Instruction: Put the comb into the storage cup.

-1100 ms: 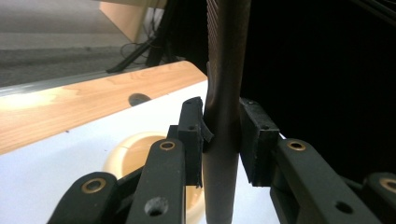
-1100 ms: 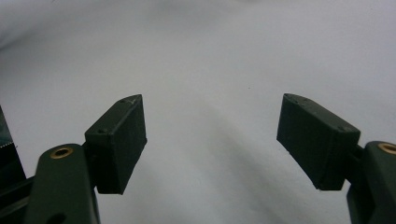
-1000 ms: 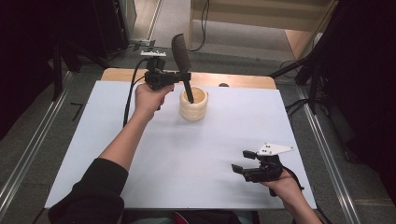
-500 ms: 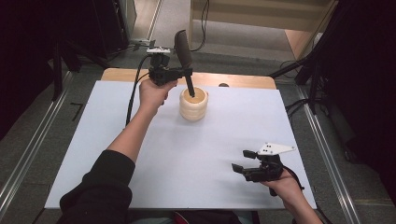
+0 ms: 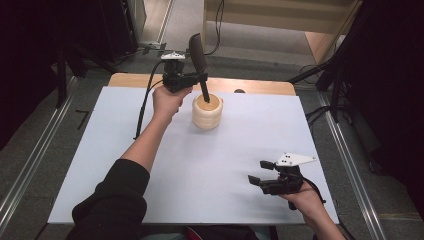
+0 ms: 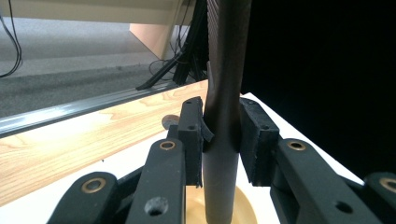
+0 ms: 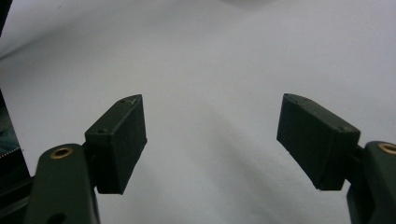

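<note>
The left gripper point(image 5: 200, 78) is clamped tight on a dark spatula point(image 5: 199, 55), which stands nearly upright: blade up, handle end down inside the cream holder point(image 5: 207, 113) at the table's point(image 5: 240, 145) far side. The right gripper point(image 5: 259, 172) rests near the front edge, jaws wide apart, holding nothing.

On the worktop point(image 5: 200, 170) the cup point(image 5: 207, 112) stands toward the far edge, a utensil point(image 5: 199, 55) rising from inside it and leaning slightly left, the left hand-held gripper point(image 5: 196, 78) just left of the cup, the right hand-held gripper point(image 5: 260, 172) well apart near the right front corner.
</note>
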Available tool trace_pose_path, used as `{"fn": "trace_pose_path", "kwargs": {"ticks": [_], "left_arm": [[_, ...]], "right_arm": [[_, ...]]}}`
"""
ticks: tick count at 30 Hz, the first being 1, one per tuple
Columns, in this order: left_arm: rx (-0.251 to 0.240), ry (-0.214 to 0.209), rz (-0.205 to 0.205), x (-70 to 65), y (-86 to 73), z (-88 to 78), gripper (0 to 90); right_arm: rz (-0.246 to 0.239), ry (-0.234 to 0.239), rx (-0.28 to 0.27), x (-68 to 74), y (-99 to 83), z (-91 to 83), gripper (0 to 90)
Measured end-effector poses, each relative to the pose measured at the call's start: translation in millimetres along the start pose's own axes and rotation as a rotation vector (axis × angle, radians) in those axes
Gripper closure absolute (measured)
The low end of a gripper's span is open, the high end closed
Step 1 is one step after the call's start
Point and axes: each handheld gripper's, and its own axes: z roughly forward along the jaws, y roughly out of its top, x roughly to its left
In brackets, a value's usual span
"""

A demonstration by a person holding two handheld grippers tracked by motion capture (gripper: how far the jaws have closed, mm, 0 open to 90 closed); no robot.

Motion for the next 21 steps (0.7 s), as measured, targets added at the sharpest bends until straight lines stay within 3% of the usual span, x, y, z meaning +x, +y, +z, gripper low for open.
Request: {"fn": "trace_pose_path", "kwargs": {"ticks": [7,16,21], "left_arm": [[0.018,0.009,-0.011,6.2,-6.6,5.0,73.2],[0.026,0.005,0.007,8.1,-17.2,10.2,73.2],[0.023,0.001,-0.009,8.4,-25.7,13.5,73.2]], "right_arm": [[0.004,0.004,0.000,-0.4,0.1,0.4,22.2],[-0.002,0.004,0.004,0.4,0.4,1.3,22.2],[0.001,0.004,0.002,0.4,0.5,1.3,22.2]]}}
